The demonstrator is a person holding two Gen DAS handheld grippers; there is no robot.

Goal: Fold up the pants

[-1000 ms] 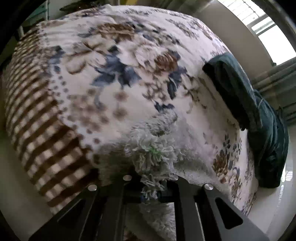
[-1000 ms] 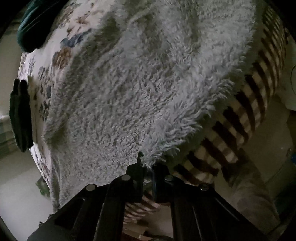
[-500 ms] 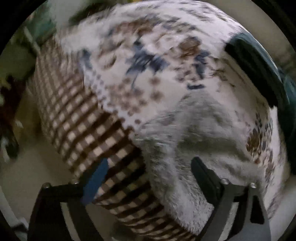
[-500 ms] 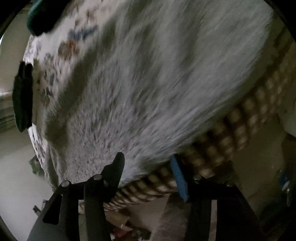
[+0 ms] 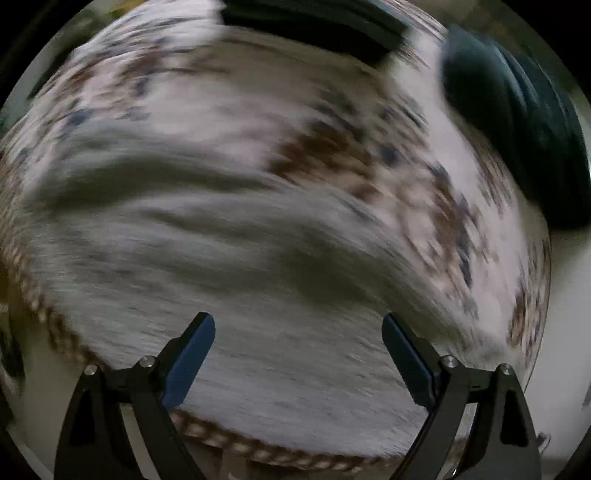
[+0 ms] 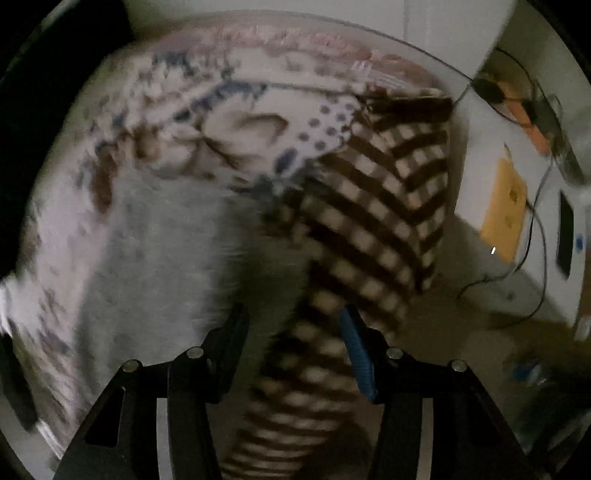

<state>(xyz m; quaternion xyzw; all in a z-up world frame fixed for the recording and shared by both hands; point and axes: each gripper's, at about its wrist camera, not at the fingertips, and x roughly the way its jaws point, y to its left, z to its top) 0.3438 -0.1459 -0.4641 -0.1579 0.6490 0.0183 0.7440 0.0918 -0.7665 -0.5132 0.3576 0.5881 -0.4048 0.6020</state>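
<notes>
The grey fluffy pants (image 5: 221,295) lie spread on a floral bedspread (image 5: 332,155), blurred by motion in the left wrist view. My left gripper (image 5: 297,325) hovers over them near the bed's edge, open wide with nothing between its fingers. In the right wrist view the pants (image 6: 159,266) fill the lower left. My right gripper (image 6: 293,314) stands about half open over their edge, where the brown checked side of the bedspread (image 6: 388,192) hangs down. Its pads press on nothing.
A dark teal bundle (image 5: 517,129) and a dark strip (image 5: 314,26) lie at the far side of the bed. Right of the bed are bare floor (image 6: 461,332), white furniture with a yellow envelope (image 6: 504,210) and trailing cables (image 6: 532,236).
Both grippers were shut on the pants' fluffy edge; both have let go and opened. Each has swung sideways across the bed, so both views are now blurred.
</notes>
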